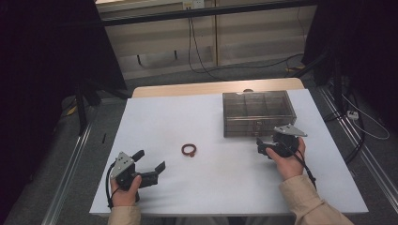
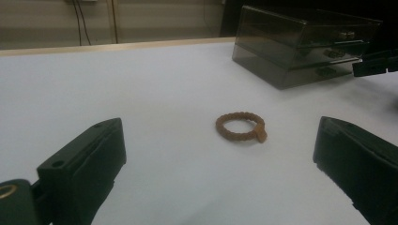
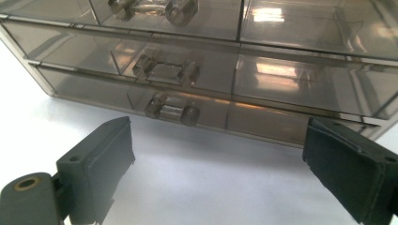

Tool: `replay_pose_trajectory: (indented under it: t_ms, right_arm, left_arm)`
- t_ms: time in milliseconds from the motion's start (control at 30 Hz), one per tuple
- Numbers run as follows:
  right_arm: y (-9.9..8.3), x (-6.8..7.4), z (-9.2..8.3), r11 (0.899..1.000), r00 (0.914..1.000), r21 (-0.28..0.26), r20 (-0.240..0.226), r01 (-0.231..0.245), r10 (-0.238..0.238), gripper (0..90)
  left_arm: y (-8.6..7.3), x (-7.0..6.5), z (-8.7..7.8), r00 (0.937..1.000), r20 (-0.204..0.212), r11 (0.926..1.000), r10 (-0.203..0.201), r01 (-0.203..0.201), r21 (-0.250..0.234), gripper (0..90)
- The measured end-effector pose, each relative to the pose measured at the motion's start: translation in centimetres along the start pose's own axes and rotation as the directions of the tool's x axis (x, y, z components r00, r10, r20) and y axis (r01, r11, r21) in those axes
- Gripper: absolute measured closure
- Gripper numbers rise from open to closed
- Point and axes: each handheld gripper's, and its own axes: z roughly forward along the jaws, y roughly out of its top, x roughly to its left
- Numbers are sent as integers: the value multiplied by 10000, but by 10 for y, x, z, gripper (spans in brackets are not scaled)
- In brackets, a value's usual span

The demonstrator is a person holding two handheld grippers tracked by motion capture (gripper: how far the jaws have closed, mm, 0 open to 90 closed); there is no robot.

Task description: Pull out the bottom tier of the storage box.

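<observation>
A brown braided ring (image 1: 189,150) lies flat on the white table (image 1: 155,117), near its middle. My left gripper (image 1: 151,159) rests at the front left, open, jaws pointing toward the ring; in the left gripper view the ring (image 2: 240,127) lies a short way ahead of the open jaws (image 2: 220,164), untouched. A smoky see-through drawer box (image 1: 258,112) stands at the back right, its drawers closed. My right gripper (image 1: 261,146) is held just in front of it, open and empty. In the right gripper view the lowest drawer's handle (image 3: 171,109) sits just beyond the jaws (image 3: 218,164).
Dark curtains and stand legs flank the table. Cables (image 1: 197,51) run over the floor behind it, and a power strip (image 1: 352,114) lies at the right. Metal rails (image 1: 70,159) run along both sides of the table. The drawer box (image 2: 300,44) and the right gripper (image 2: 375,63) show in the left gripper view.
</observation>
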Motion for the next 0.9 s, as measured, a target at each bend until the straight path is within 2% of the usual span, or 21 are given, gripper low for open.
replay_pose_trajectory:
  t_ms: [33, 267, 367, 667, 900]
  right_arm:
    - [0, 1, 2, 9999, 9999, 26, 4, -135, 135, 89]
    - [0, 2, 6, 9996, 9995, 70, 106, -289, 288, 90]
    - [3, 6, 7, 9999, 9998, 58, 174, -134, 133, 92]
    - [2, 8, 9, 9998, 9993, 139, 333, -173, 168, 97]
    - [2, 8, 9, 9994, 9987, 246, 448, 248, -259, 97]
  left_arm:
    - [0, 0, 0, 10000, -12, 10000, 18, -17, 10, 27]
    - [0, 0, 1, 10000, 14, 10000, 16, -16, 26, 27]
    - [0, 0, 0, 10000, 5, 10000, 30, -30, 33, 27]
    - [0, 0, 0, 10000, -11, 10000, -34, 34, 23, 27]
    - [0, 0, 0, 10000, 0, 10000, -35, 35, 45, 27]
